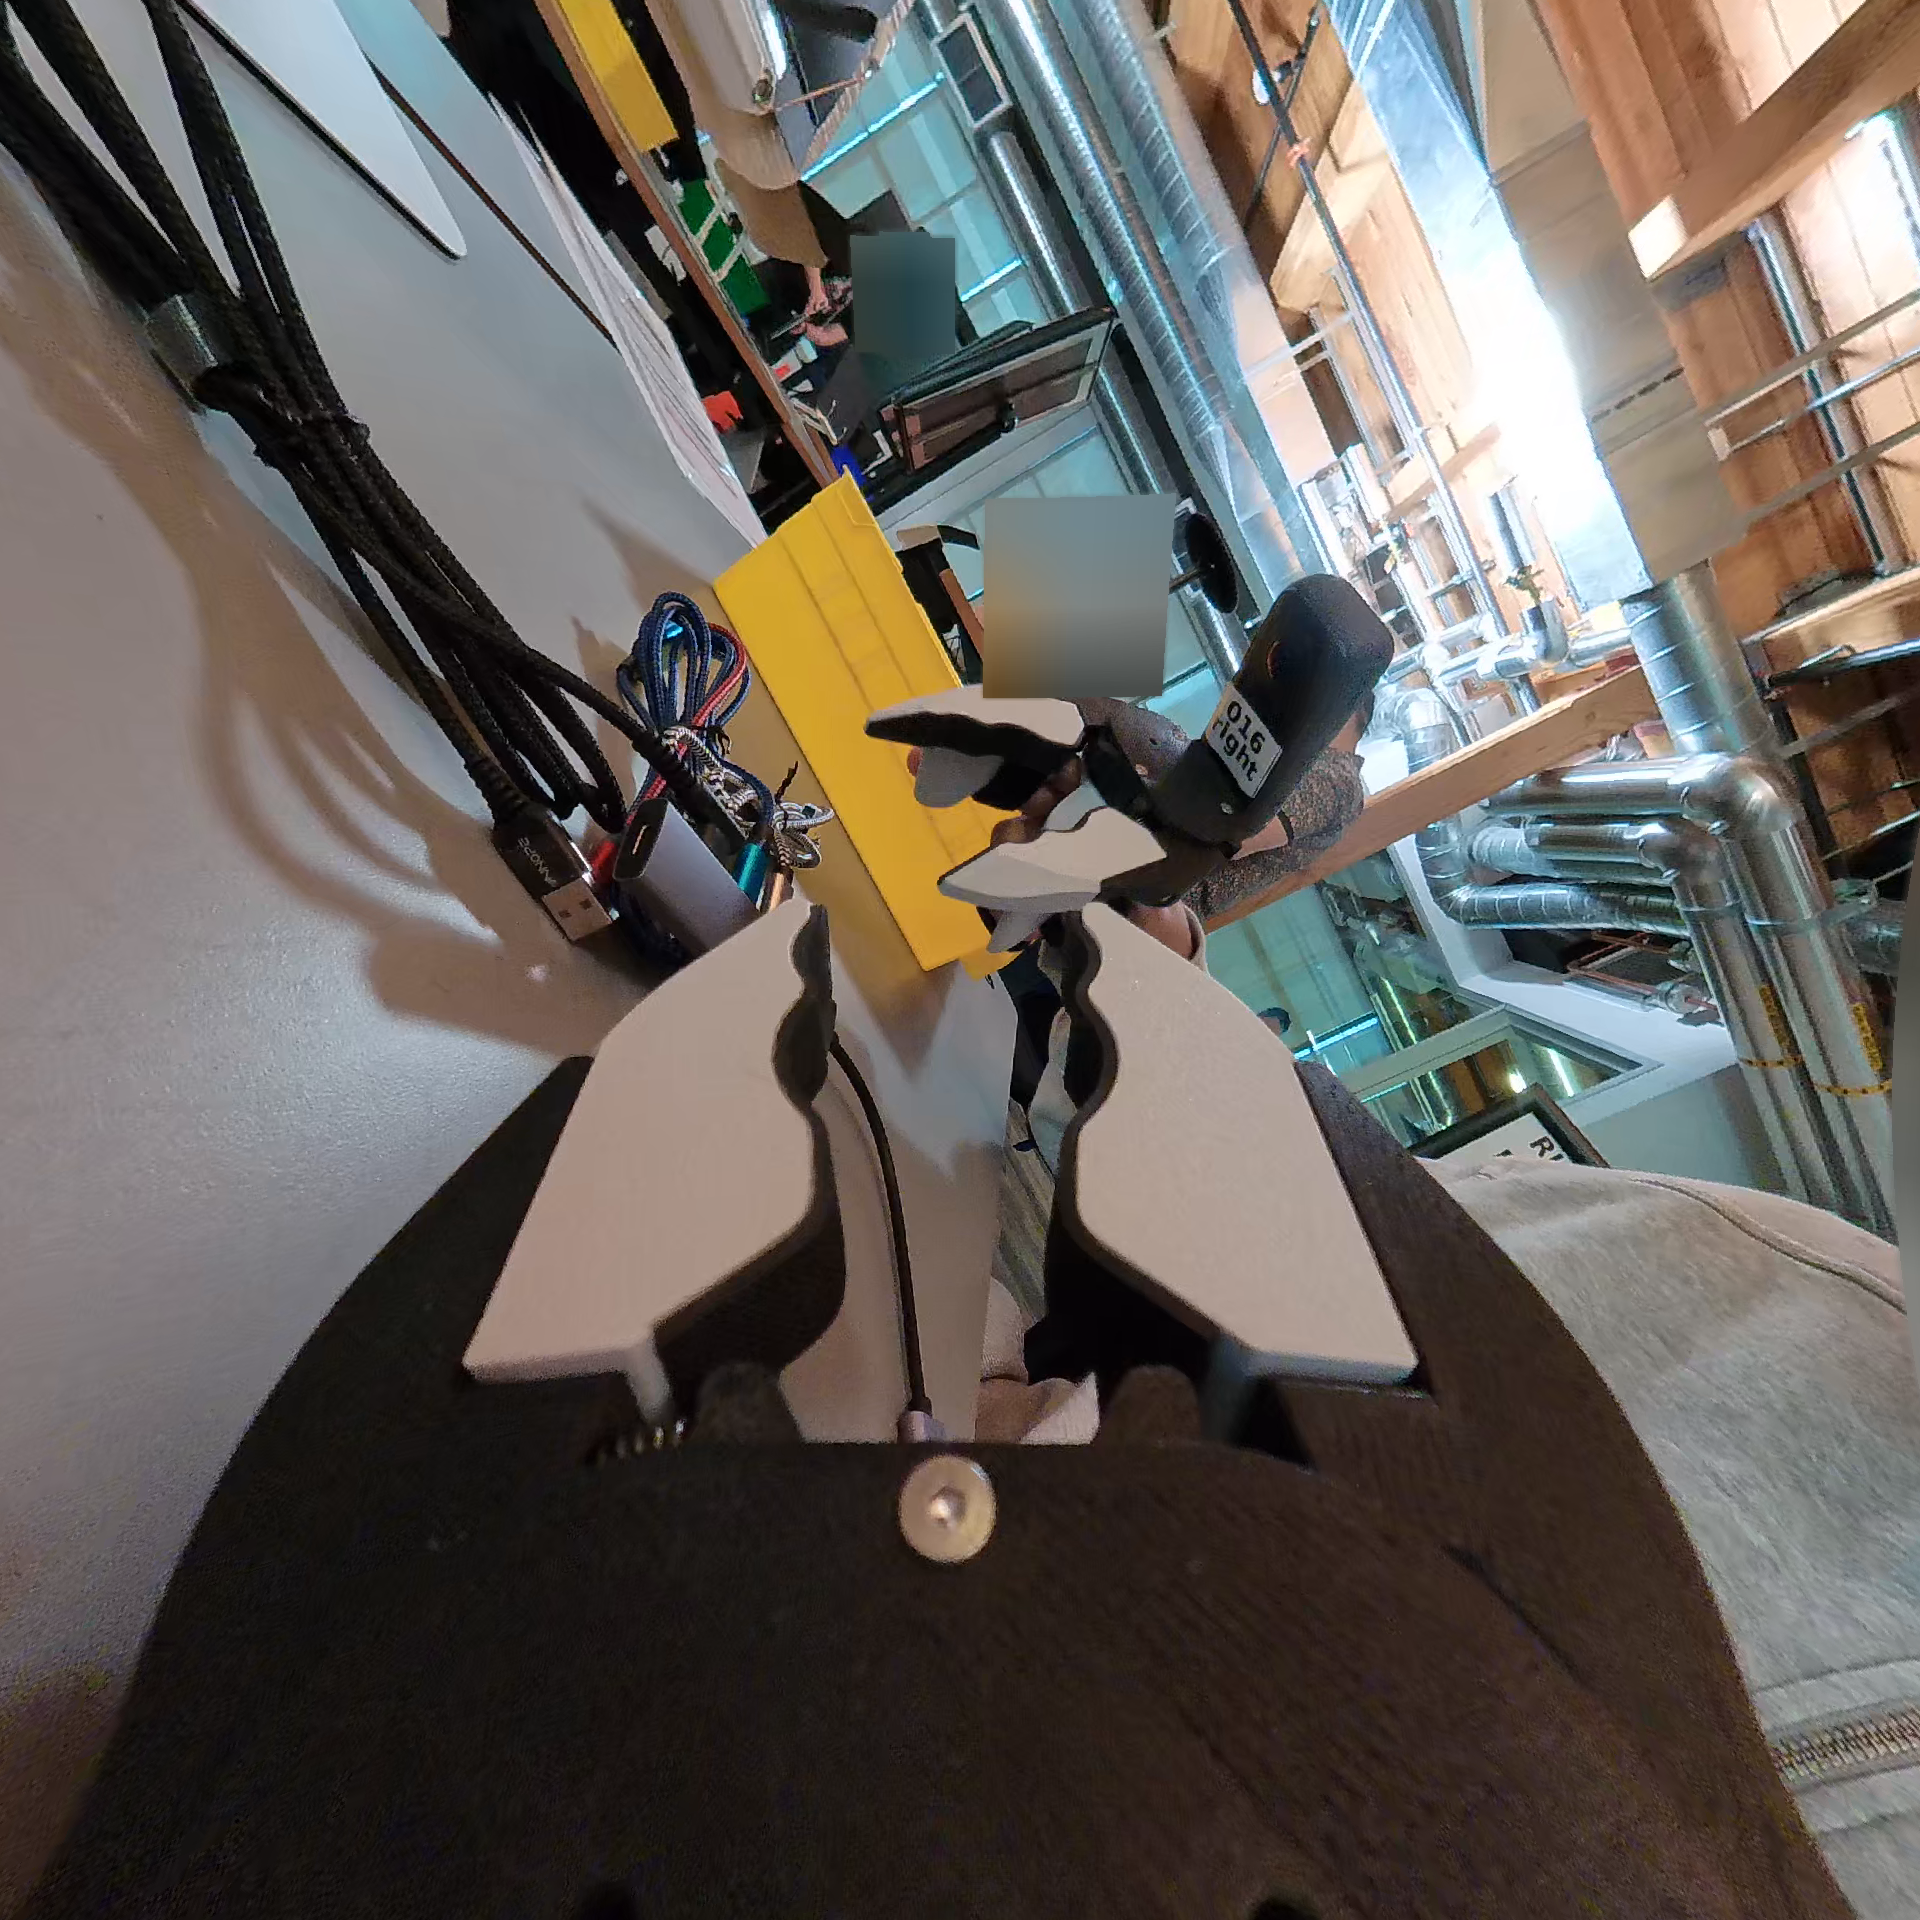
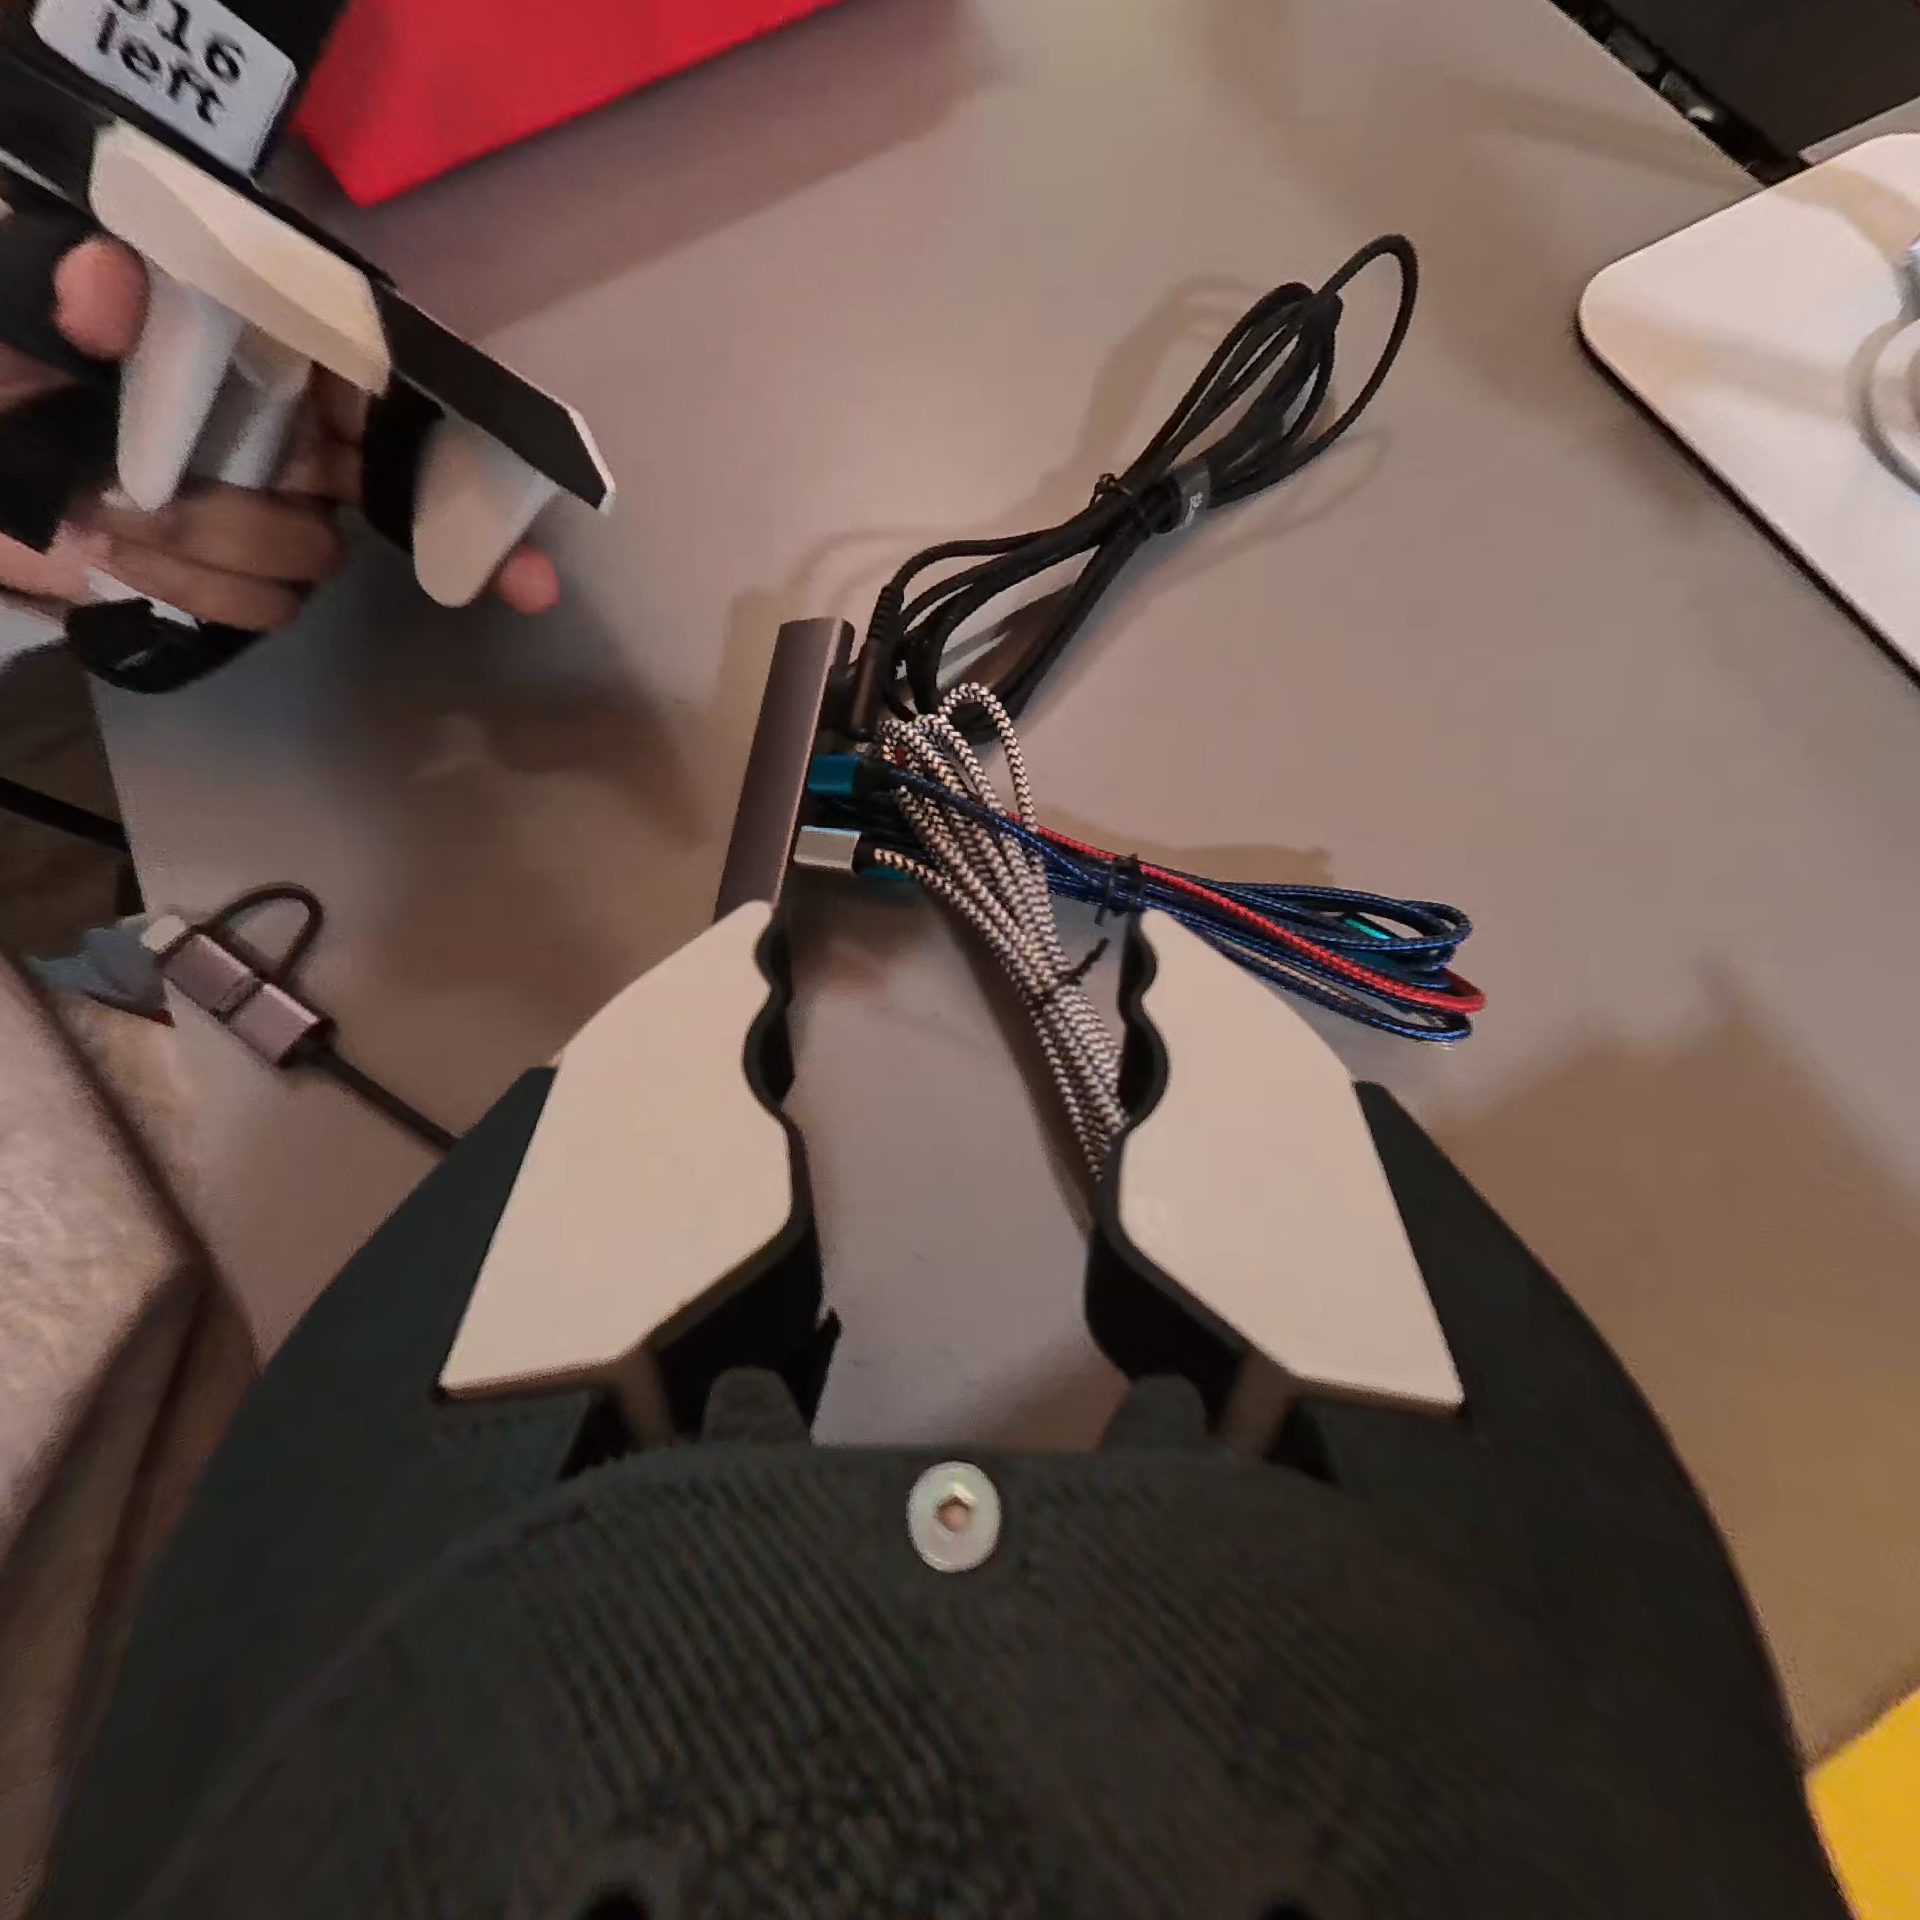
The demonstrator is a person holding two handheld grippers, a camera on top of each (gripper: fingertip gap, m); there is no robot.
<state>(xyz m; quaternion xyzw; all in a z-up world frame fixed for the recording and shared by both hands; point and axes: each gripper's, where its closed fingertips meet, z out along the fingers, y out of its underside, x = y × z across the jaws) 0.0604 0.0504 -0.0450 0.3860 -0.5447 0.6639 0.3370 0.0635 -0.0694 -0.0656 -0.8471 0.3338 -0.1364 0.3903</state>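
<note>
Both the left gripper (image 1: pixel 940 940) and the right gripper (image 2: pixel 951 925) are being held wide and empty, the hub (image 2: pixel 774 774) with plugged cables (image 2: pixel 1226 914) lying mid-frame on the counter (image 2: pixel 1455 727).

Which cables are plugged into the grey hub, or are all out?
Plugged in: the black cable, blue-red cable and white braided cable all end at the grey hub.

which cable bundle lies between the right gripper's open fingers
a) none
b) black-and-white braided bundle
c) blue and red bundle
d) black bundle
b: in the right wrist view the black-and-white braided bundle runs down into the gap of the open right gripper, while the blue and red bundle lies outside its fingertip and the black bundle sits farther off on the table.
</note>
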